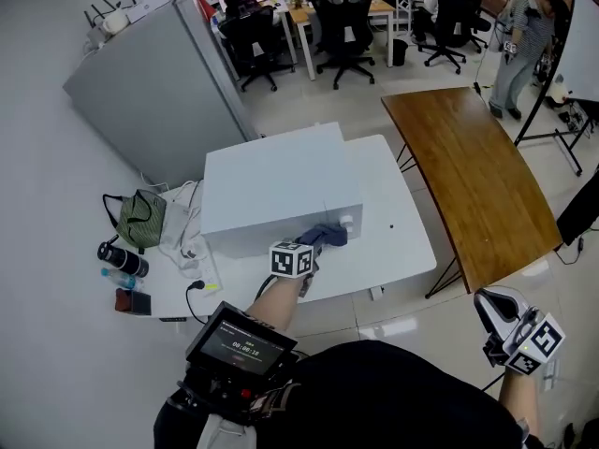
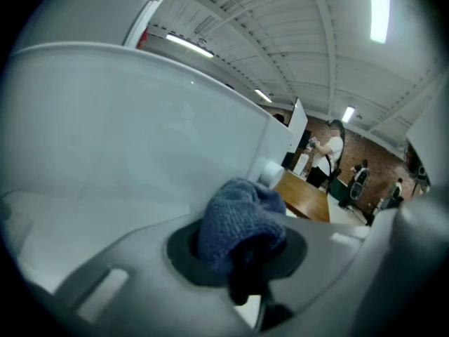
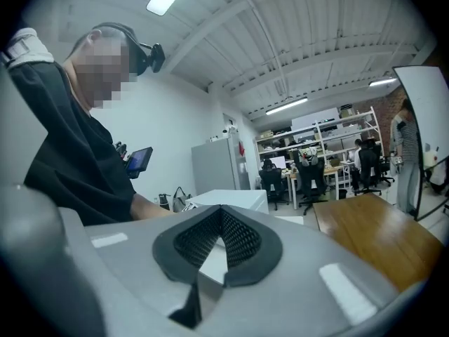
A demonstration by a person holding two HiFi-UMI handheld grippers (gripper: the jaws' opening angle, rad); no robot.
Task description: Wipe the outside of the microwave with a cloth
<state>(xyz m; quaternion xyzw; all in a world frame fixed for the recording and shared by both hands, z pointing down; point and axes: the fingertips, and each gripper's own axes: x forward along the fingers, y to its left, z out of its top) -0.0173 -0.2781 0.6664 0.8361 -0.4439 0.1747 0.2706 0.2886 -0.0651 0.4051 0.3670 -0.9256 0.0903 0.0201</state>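
The left tongs [image 2: 238, 251] clenched the blue cloth [image 2: 237, 213] against the near face of the microwave [image 1: 281, 190], by its knob [image 1: 347, 221], on the white counter [image 1: 404, 243]. The right tongs [image 3: 223, 239] were closed, empty (well away, right). The bunched cloth could snag the knob and pull free.

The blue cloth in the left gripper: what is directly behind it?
The microwave's white front face, with a round knob beside the cloth. The patch directly behind the cloth is covered and cannot be seen.
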